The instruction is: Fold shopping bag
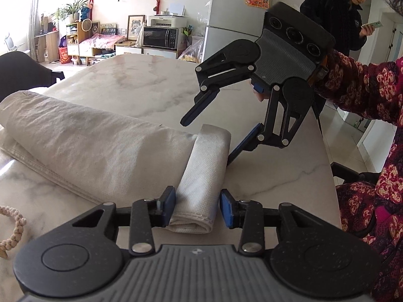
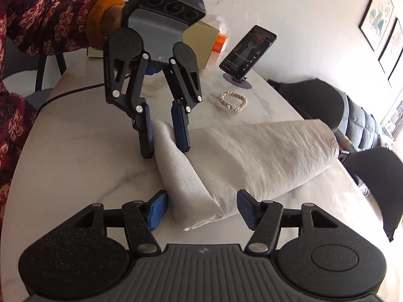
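Note:
A cream shopping bag [image 1: 88, 146] lies on the marble table [image 1: 141, 80] as a long roll [image 2: 264, 156]. One end is folded over into a narrow strip [image 1: 206, 166] that runs between the two grippers. My left gripper [image 1: 197, 193] straddles the strip's near end, its blue pads against both sides; in the right wrist view the left gripper [image 2: 166, 152] pinches the cloth from above. My right gripper [image 2: 201, 196] stands open around the strip's other end [image 2: 181, 181], its pads clear of the cloth. In the left wrist view the right gripper [image 1: 206, 143] hovers with its jaws spread wide.
A beaded bracelet [image 2: 231, 102] lies beyond the bag, and a phone on a stand [image 2: 248, 50] and a cardboard box [image 2: 201, 47] sit at the table's far end. Dark chairs [image 2: 314, 95] line one side. A person holding a phone [image 1: 337, 12] stands by the fridge.

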`<state>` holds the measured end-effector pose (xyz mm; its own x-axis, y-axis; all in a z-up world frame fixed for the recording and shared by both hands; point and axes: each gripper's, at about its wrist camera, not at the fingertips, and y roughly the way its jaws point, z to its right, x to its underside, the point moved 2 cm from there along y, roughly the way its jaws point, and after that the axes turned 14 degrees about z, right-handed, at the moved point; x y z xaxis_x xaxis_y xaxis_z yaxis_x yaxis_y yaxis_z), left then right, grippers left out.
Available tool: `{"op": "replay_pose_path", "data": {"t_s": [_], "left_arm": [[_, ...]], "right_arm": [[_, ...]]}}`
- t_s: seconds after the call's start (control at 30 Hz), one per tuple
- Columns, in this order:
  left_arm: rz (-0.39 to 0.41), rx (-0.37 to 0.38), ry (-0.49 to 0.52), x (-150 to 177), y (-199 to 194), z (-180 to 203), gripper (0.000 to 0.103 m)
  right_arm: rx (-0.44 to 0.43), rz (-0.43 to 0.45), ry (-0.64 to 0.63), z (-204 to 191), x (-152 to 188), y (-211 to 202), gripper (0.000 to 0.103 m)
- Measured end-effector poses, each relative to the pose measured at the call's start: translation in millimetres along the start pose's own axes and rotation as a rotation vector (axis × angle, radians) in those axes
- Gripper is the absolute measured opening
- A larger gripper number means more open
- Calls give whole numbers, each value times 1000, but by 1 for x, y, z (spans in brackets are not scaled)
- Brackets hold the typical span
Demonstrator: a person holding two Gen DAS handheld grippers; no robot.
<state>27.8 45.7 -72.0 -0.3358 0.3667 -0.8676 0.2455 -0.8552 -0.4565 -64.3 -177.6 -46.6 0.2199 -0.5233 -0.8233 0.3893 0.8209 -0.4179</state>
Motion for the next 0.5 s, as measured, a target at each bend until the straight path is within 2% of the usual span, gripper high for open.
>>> {"op": "replay_pose_path", "data": {"t_s": [0.13, 0.3, 0.43, 0.5], "left_arm": [[37, 56, -131, 1, -3, -21, 38], [98, 93, -234, 9, -9, -34, 35], [138, 110, -315, 15, -12, -43, 32], [145, 113, -340, 17, -15, -44, 31]], "right_arm": [[-19, 17, -49, -2, 1, -1, 45], [-45, 33, -10, 7, 8, 3, 41], [-93, 47, 225, 32, 15, 4, 38], [-128, 47, 404, 49, 23, 7, 38]]}}
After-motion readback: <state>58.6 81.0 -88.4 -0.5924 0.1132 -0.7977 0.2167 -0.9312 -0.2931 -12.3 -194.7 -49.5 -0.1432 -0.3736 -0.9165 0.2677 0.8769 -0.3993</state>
